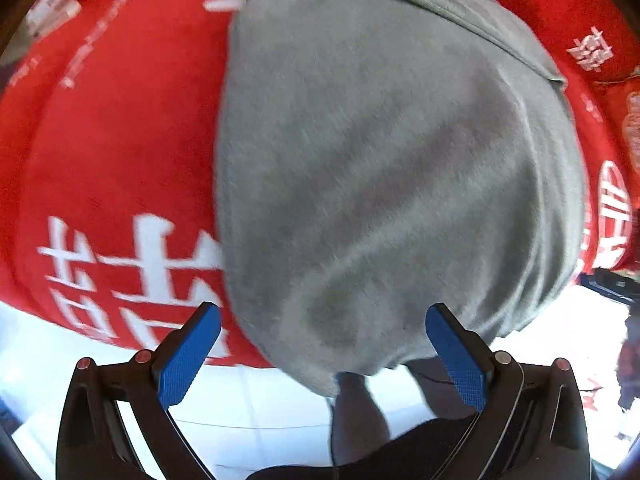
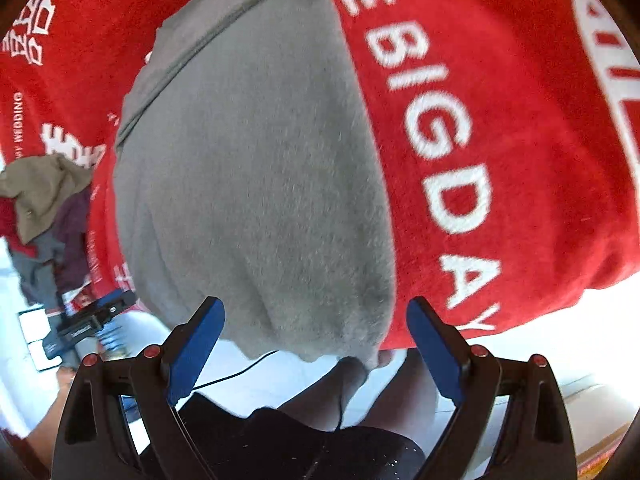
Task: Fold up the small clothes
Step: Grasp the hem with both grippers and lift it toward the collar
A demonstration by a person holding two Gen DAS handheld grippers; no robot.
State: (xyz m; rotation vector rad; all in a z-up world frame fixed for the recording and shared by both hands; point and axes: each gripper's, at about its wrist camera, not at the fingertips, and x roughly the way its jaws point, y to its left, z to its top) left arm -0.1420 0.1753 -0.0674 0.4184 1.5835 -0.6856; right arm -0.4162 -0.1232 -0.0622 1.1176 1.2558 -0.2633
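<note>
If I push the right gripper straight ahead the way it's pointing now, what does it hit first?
Most likely the grey garment: it fills the line ahead of the open right gripper, lying on the red cloth. Depth is unclear, so the gap can't be judged.

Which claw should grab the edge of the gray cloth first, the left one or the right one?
Probably the right claw. It is open, and the near edge of the gray cloth hangs between its fingers. The left claw is open too, but its left finger sits over the red cover.

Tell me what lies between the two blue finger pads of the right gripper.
In the right wrist view, the near hem of the grey fleece garment lies between the open right gripper's pads, over the red printed cloth.
</note>
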